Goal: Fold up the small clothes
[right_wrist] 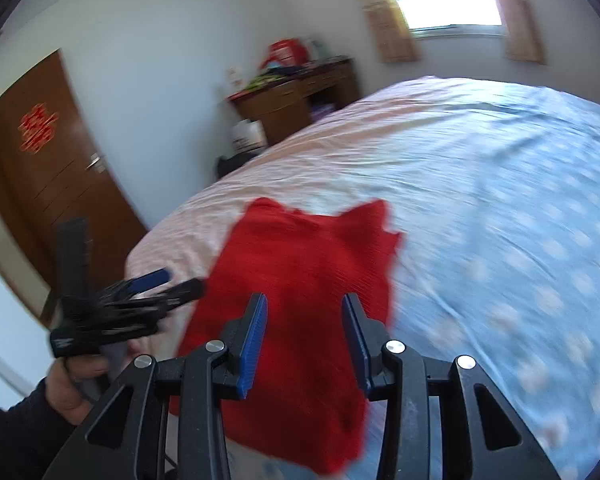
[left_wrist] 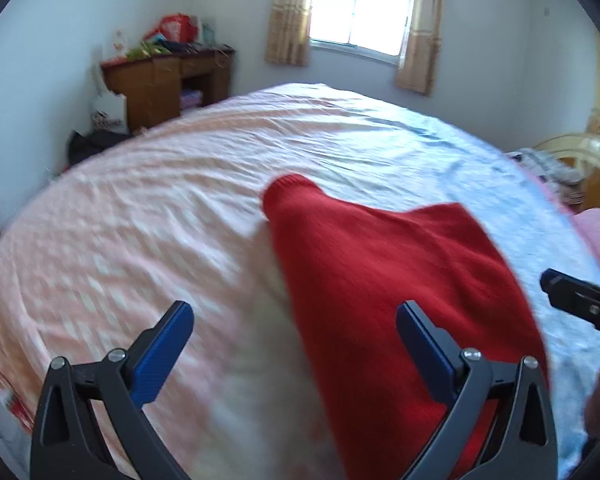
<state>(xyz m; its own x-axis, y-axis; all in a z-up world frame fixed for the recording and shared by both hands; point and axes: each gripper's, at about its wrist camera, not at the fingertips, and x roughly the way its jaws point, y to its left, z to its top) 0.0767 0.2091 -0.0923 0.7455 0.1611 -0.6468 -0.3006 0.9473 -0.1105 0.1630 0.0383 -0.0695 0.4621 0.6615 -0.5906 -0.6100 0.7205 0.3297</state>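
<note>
1. The left claw (left_wrist: 294, 334) stands spread wide, nothing between its blue pads.
2. The right claw (right_wrist: 305, 340) is partly spread above the cloth, pinching nothing.
3. A red knit garment (left_wrist: 384, 288) lies on the bed (left_wrist: 140, 208), one sleeve (left_wrist: 288, 192) pointing away.
4. Beyond the bed stand a wooden desk (left_wrist: 160, 84) piled with clutter, and a curtained window (left_wrist: 360, 8).
</note>
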